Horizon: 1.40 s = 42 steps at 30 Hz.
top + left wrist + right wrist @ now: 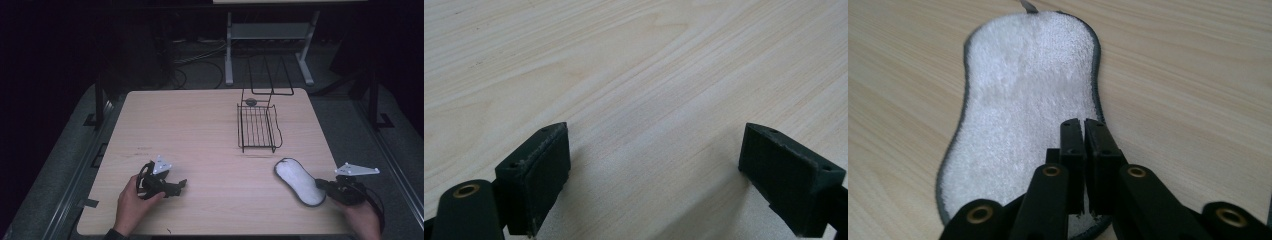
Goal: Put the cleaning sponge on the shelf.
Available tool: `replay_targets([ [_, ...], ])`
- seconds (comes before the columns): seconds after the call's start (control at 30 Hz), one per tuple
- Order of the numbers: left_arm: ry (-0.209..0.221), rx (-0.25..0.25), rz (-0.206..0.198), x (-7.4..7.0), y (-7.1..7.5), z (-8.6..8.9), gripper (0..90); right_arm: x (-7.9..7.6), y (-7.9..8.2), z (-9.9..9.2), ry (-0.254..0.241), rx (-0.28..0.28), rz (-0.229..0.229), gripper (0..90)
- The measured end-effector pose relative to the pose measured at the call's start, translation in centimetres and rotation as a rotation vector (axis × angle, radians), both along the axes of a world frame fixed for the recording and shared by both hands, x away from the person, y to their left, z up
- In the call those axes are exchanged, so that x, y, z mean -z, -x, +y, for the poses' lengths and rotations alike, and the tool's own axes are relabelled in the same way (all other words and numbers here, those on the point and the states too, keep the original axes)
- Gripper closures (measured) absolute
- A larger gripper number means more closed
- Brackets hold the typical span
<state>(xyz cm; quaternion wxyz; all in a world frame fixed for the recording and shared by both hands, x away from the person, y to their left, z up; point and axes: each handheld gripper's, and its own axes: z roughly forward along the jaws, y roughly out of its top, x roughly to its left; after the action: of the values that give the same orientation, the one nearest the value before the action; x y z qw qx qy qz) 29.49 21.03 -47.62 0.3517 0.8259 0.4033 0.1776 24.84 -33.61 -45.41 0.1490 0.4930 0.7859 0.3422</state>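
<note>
The desk (200, 130) is pale wood, seen from above the person's side. On its far right part stands a black wire rack (258, 127), its open frame rising at the back. Nearer, at the right front, a white fleecy pad (299, 181) with a grey rim lies flat, its long axis running from the rack toward the right hand. The right gripper (1083, 125) comes in low from the front right corner, nearly level, its jaws almost together with only a thin slit between them, over the pad's near end; nothing is pinched. The left gripper (180, 185) rests at the front left, pointing right, jaws wide apart over bare wood.
</note>
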Motion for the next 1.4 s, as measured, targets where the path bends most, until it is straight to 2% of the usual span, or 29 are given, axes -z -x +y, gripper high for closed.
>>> replay_targets([
  [0.13, 0.000, 0.000, 0.000, 0.0, 0.0, 0.0, 12.3, -0.8, -0.1, 0.2, -0.015, -0.012, -0.014, 77.2],
  [0.2, -0.001, 0.000, 0.000, 0.0, 0.0, 0.0, 12.3, -1.1, -0.3, 0.5, -0.027, -0.026, -0.009, 68.9],
  [0.27, 0.000, 0.000, 0.000, 0.0, 0.0, 0.0, 12.3, -1.3, -0.8, 1.0, -0.032, -0.038, 0.001, 55.6],
  [0.3, 0.000, 0.000, 0.000, 0.0, 0.0, 0.0, 12.3, -1.3, -0.8, 1.0, -0.032, -0.038, 0.001, 55.6],
  [0.43, 0.000, 0.000, 0.000, 0.0, 0.0, 0.0, 12.3, -1.3, -1.6, 1.8, -0.022, -0.030, 0.010, 36.8],
  [0.57, 0.000, 0.000, 0.000, 0.0, 0.0, 0.0, 12.3, -1.2, -2.6, 2.5, 0.001, -0.024, 0.006, 23.9],
  [0.8, 0.000, 0.000, 0.000, 0.0, 0.0, 0.0, 12.3, -0.7, -3.9, 3.9, 0.034, -0.051, 0.026, 14.5],
  [1.1, 0.000, 0.000, 0.000, 0.0, 0.0, 0.0, 12.3, -0.1, -4.0, 4.4, 0.049, -0.064, 0.053, 11.0],
  [1.4, 0.001, 0.000, 0.000, 0.0, 0.0, 0.0, 12.3, 0.7, -4.3, 5.0, 0.094, -0.080, 0.084, 9.4],
])
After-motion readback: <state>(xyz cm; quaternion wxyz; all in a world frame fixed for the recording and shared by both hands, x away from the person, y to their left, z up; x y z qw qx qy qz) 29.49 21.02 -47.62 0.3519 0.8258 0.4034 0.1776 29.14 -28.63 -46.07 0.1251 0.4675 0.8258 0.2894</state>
